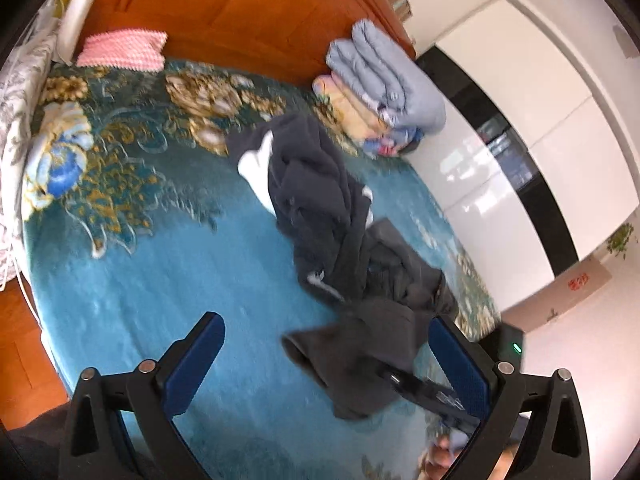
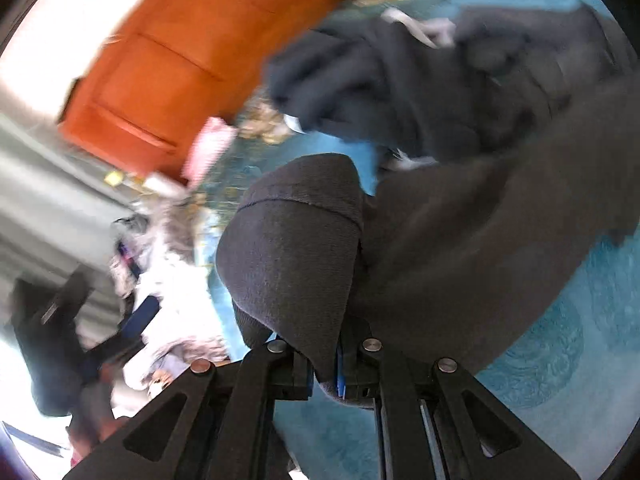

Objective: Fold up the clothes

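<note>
Two grippers are mine, and only one has anything in it: my right gripper (image 2: 326, 364) is clamped on a hemmed end of the grey garment (image 2: 460, 240), the cloth draping over the closed fingers so that a rounded, cuff-like lobe hangs toward the lens. My left gripper (image 1: 324, 364) is spread wide with nothing between its blue pads (image 1: 196, 364), hovering above the bed (image 1: 140, 280). From the left wrist view the grey garment (image 1: 360, 356) lies ahead and to the right of that open claw, its near end lifted by the other tool at the lower right, and its length running away from me and rightward toward the darker pile. So the free end sits nearer my left gripper, and I judge the coming move turns on reaching across to the right for a second corner along that same edge. Behind it a dark navy garment (image 1: 316, 188) with white panels lies crumpled in the middle of the bed, touching the grey one. Both look like thick, soft knit, matte and heavy, holding deep folds; I expect them to sag rather than slide. The bed cover is plush teal with gold and blue flowers, a nap that may drag on fabric. By the orange wooden headboard (image 1: 240, 12) rest a pink pillow (image 1: 124, 50) and a stack of folded blankets (image 1: 380, 84), pale blue on top. Motion blur hides finer detail.
</note>
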`<state>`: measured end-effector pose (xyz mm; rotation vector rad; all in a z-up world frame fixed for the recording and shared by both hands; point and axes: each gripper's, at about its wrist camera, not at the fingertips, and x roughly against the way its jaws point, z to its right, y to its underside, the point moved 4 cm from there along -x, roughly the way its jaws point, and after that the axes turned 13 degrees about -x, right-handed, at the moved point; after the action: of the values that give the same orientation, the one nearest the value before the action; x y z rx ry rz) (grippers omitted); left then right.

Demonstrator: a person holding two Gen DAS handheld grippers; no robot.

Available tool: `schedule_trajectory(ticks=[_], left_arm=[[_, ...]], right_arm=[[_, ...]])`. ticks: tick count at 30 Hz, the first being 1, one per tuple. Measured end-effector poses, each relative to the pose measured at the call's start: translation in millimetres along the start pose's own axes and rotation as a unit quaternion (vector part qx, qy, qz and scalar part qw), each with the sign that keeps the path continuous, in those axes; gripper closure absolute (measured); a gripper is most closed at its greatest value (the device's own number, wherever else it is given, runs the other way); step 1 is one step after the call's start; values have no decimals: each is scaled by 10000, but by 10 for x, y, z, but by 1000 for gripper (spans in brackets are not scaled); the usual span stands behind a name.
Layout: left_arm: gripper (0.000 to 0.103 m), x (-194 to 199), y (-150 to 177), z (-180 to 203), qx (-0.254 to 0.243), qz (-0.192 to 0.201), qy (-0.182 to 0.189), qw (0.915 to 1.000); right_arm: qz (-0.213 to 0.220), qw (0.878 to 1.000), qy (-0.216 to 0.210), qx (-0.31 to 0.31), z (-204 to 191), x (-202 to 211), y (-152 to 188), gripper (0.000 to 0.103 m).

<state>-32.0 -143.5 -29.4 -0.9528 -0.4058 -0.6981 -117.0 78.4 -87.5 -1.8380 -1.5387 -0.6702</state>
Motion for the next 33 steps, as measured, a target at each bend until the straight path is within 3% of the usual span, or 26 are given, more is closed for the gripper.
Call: schedule_trajectory(ticks=[2, 4, 5, 8, 15, 22, 27, 30, 33], left_arm=[[0, -90, 97, -36, 139, -233, -13, 9996], [0, -167, 180, -75, 286, -383, -61, 9988], [0, -206, 218, -89, 339, -456, -66, 9984], [0, -334, 314, -94, 442, -688, -58, 9966], [0, -712, 501, 98, 358, -1341, -40, 9903], [1, -1025, 600, 252, -162, -1866, -481, 9811], [3, -1235, 661, 308, -437, -2238, -805, 9703], [18, -1331, 683, 303, -501, -2396, -965, 9648], [45, -1354, 671, 203, -312, -2400, -1045, 9646]], right_arm=[[2, 9999, 170, 9, 41, -3, 7, 88], [58, 9998, 104, 148, 58, 137, 51, 47], [111, 9997, -1, 197, 68, 259, 70, 43], [504, 9986, -75, 169, 267, 645, -12, 42], [1112, 9883, 448, -942, 1189, 1252, -69, 42], [1005, 9765, 691, -1777, 1598, 1105, 152, 42], [916, 9766, 751, -1794, 1595, 985, 36, 42], [916, 9770, 765, -1768, 1563, 950, -87, 42], [898, 9783, 818, -1677, 1540, 891, -223, 42]])
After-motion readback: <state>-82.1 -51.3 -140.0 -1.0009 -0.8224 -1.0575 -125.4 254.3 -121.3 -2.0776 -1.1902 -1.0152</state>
